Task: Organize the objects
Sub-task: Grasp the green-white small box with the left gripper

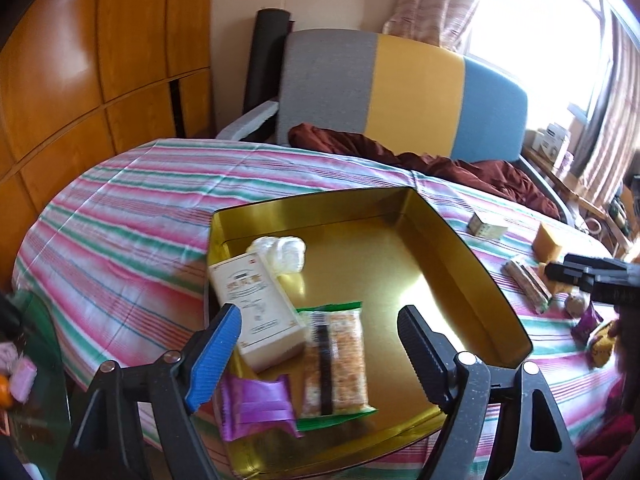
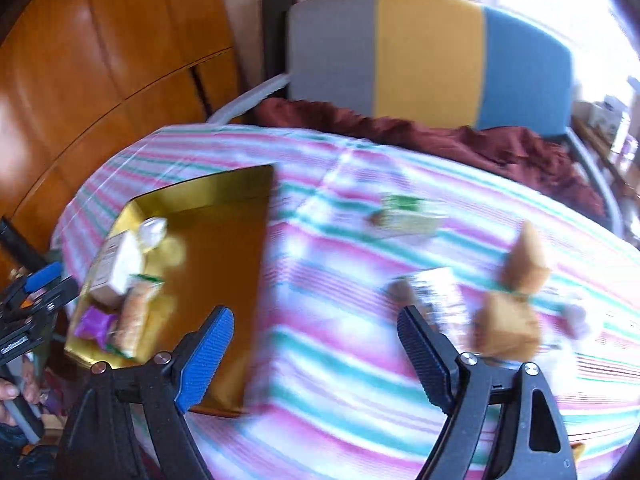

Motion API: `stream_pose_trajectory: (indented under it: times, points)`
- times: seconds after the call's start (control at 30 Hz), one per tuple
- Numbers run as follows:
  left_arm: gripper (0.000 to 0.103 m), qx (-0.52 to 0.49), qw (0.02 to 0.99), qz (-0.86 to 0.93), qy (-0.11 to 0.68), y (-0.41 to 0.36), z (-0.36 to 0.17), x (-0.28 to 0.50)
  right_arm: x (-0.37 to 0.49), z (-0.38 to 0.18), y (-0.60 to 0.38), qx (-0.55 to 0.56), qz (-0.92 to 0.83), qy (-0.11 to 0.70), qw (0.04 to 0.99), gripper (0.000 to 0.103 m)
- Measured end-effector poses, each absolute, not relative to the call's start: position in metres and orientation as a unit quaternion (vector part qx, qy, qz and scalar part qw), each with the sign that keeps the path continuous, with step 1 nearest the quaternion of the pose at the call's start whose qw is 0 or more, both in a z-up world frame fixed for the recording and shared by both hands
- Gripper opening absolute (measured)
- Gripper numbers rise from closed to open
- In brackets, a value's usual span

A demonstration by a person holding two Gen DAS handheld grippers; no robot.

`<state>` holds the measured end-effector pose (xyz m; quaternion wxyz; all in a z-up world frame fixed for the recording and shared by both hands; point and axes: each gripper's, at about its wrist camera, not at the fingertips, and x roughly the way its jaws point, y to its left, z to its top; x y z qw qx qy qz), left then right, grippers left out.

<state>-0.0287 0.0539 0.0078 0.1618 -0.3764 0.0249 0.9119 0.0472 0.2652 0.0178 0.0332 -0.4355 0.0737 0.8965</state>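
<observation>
- Striped pink, green and white cloth-covered surface (image 2: pixel 340 380): carries everything in play; a grey, yellow and blue upholstered chair (image 1: pixel 404 92) stands behind it.
- Shallow gold-coloured metal tin tray (image 1: pixel 472 264): lies directly below and ahead of the left gripper (image 1: pixel 320 340), and well off to the left side of the right gripper (image 2: pixel 316 346). It already holds four items, all grouped along its left wall.
- White rectangular carton with printed label (image 1: pixel 256 304): in the tray, long axis running diagonally away from the left fingers; a crumpled clear plastic wrap (image 1: pixel 284 254) lies at its far end.
- Clear-and-green wrapped snack bar (image 1: pixel 334 360): in the tray beside the carton, long axis pointing roughly along the left fingers. A shiny purple foil packet (image 1: pixel 256 404) lies at its near left.
- Loose objects still on the cloth: an orange-tan block (image 1: pixel 550 244), a small pale box (image 1: pixel 486 226) and a long wrapped bar (image 1: pixel 526 280) lie to the right of the tray. In the blurred right wrist view a brown lump-shaped item (image 2: pixel 508 316) lies just ahead-right of the right fingers; what it is cannot be told.
- Left gripper: fingers spread wide, holding nothing.
- Right gripper: fingers spread wide, empty, above bare cloth.
- Governing relation, as a judgement: the remaining loose objects lie on the right gripper's side, so it is the nearer hand for the next pick, with the tray then to its left.
</observation>
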Motion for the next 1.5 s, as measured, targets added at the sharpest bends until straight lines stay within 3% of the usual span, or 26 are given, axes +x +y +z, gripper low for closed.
stream_pose_trajectory:
  times: [0.33,0.6,0.83,0.97,1.37,1.5]
  points:
    - [0.081,-0.375,0.221,0.897,0.076,0.114,0.017,-0.031,0.076,0.014,0.385,-0.387,0.895,0.116,0.188,0.086]
    - [0.085,-0.386,0.276,0.871,0.129,0.189,0.020,-0.049,0.102,0.005,0.439,-0.367,0.875,0.207,0.238,0.086]
    - [0.085,-0.452,0.315,0.831,0.078,0.255,0.018,-0.088,0.106,0.005,0.445,-0.367,0.870,0.239,0.229,0.086]
    - [0.092,-0.494,0.309,0.812,0.033,0.296,0.011,-0.117,0.106,0.007,0.443,-0.365,0.872,0.239,0.222,0.086]
    - [0.095,-0.548,0.225,0.806,0.024,0.379,-0.036,-0.187,0.106,0.005,0.449,-0.365,0.870,0.268,0.195,0.086]
    - [0.101,-0.553,0.208,0.805,0.044,0.395,-0.049,-0.195,0.106,0.003,0.452,-0.366,0.866,0.281,0.191,0.086]
